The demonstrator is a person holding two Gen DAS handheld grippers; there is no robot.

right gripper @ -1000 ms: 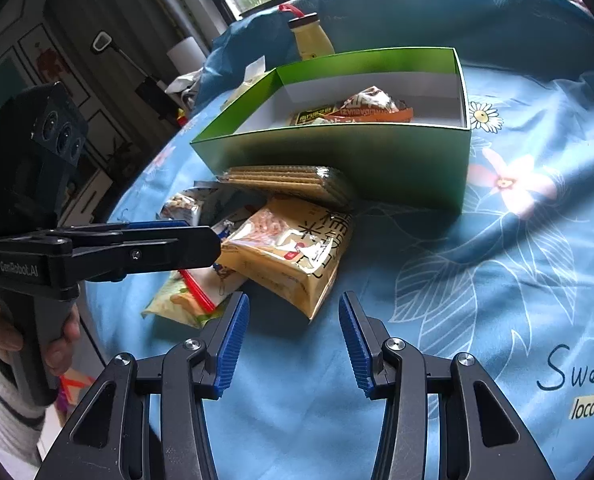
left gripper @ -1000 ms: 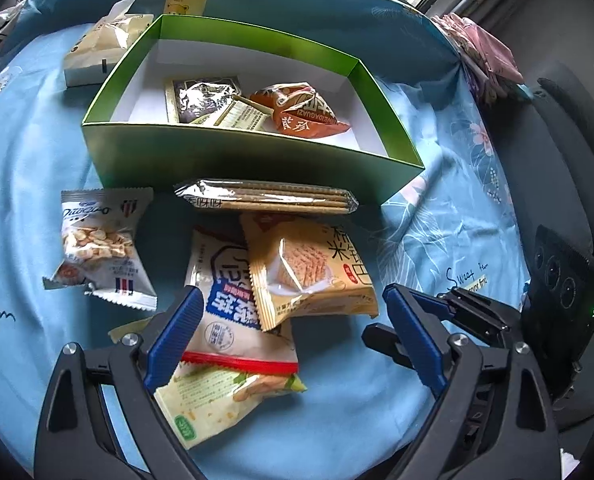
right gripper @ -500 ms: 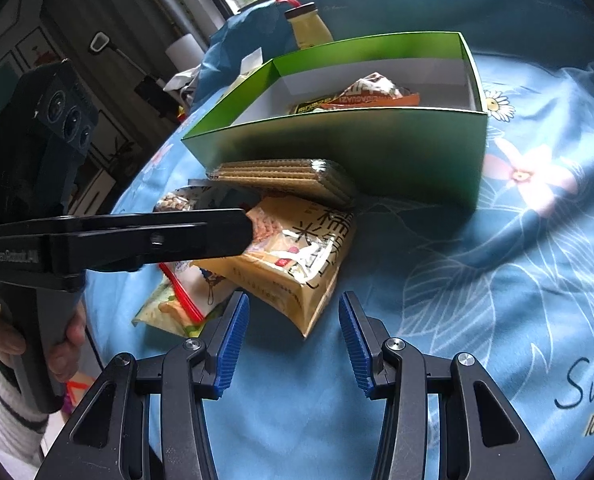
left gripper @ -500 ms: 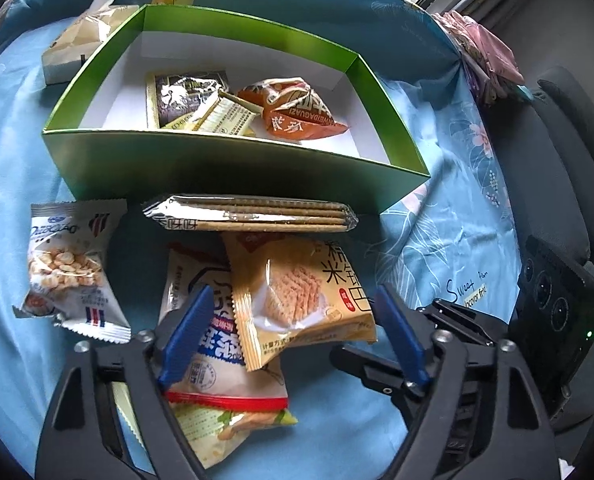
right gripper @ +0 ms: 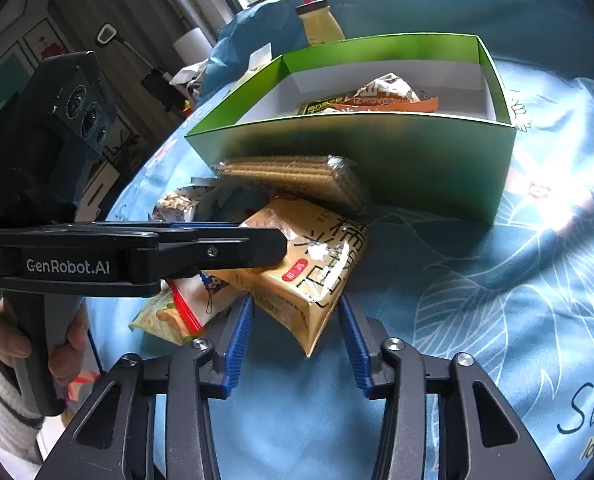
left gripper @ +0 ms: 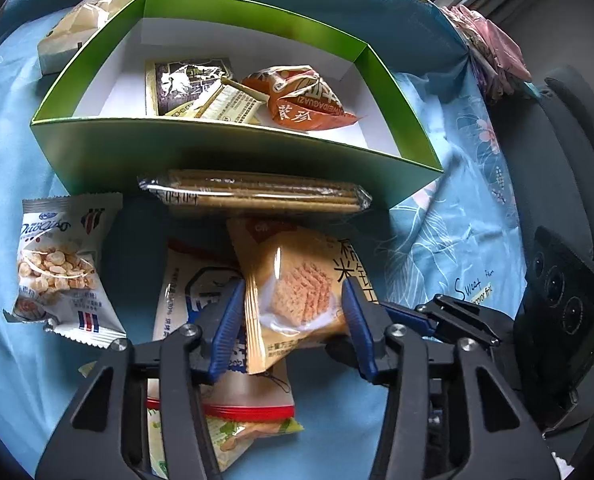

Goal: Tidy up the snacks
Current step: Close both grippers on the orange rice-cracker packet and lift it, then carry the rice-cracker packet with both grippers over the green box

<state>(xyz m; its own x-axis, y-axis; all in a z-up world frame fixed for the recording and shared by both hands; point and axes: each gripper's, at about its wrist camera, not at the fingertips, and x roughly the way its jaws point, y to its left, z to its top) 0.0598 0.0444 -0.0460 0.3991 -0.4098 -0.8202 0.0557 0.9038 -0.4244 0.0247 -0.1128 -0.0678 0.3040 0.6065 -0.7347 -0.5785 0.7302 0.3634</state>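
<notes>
A yellow rice-cracker packet (left gripper: 297,292) lies on a white-and-blue packet (left gripper: 201,292) on the blue cloth. My left gripper (left gripper: 293,304) has its blue pads on both sides of the yellow packet, jaws narrowed around it. In the right wrist view the yellow packet (right gripper: 317,256) lies just ahead of my right gripper (right gripper: 295,332), which is open and empty, its corner between the fingers. The green box (left gripper: 217,152) behind holds an orange packet (left gripper: 305,100) and a dark packet (left gripper: 185,84). A long wafer pack (left gripper: 257,194) lies against the box front.
A peanut packet (left gripper: 61,264) lies at the left. A beige bag (left gripper: 77,36) and a yellow bottle (right gripper: 319,24) stand behind the box. A dark sofa (left gripper: 569,160) is beyond the table's right edge. Pink cloth (left gripper: 493,44) lies at the far right.
My left gripper moved forward over the pile and its jaws narrowed from wide open onto the yellow packet. My right gripper crept closer to the packet's corner.
</notes>
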